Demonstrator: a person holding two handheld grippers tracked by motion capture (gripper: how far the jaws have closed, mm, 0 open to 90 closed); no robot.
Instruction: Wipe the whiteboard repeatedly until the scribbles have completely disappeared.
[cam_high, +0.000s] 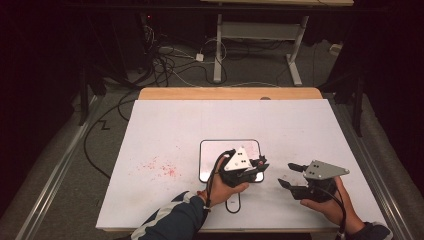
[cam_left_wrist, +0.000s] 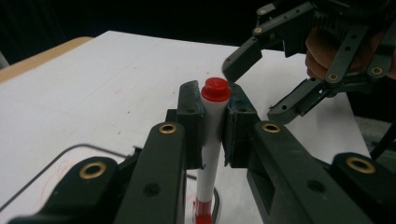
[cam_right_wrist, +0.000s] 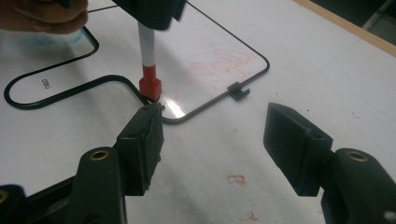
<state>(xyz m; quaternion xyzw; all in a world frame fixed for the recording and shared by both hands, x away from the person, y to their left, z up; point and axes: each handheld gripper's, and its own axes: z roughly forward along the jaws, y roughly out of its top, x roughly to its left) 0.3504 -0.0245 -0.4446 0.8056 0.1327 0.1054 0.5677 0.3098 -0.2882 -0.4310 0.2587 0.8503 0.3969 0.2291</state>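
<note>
A white marker (cam_left_wrist: 211, 140) with a red cap (cam_left_wrist: 215, 88) at one end and a red eraser block (cam_right_wrist: 150, 87) at the other, squeezed tight between the two pads of the left gripper (cam_left_wrist: 214, 122). Stood almost straight up, cap on top, red block down on the near corner of the small whiteboard (cam_high: 220, 150), right at its black rim. Faint red scribbles (cam_right_wrist: 219, 58) smeared across the shiny board. Lay flat near the front middle of the white table (cam_high: 165, 125), that board, with a black loop handle (cam_right_wrist: 46, 88) sticking out toward the person. Held by the left hand (cam_high: 220, 187) in a blue and white sleeve (cam_high: 172, 220). Waited just to the side of the board, the right gripper (cam_high: 291, 175), jaws wide apart with nothing between them, aimed at the marker. Red specks (cam_high: 160, 167) scattered on the table left of the board. Grey floor and loose cables (cam_high: 170, 60) beyond the far edge
</note>
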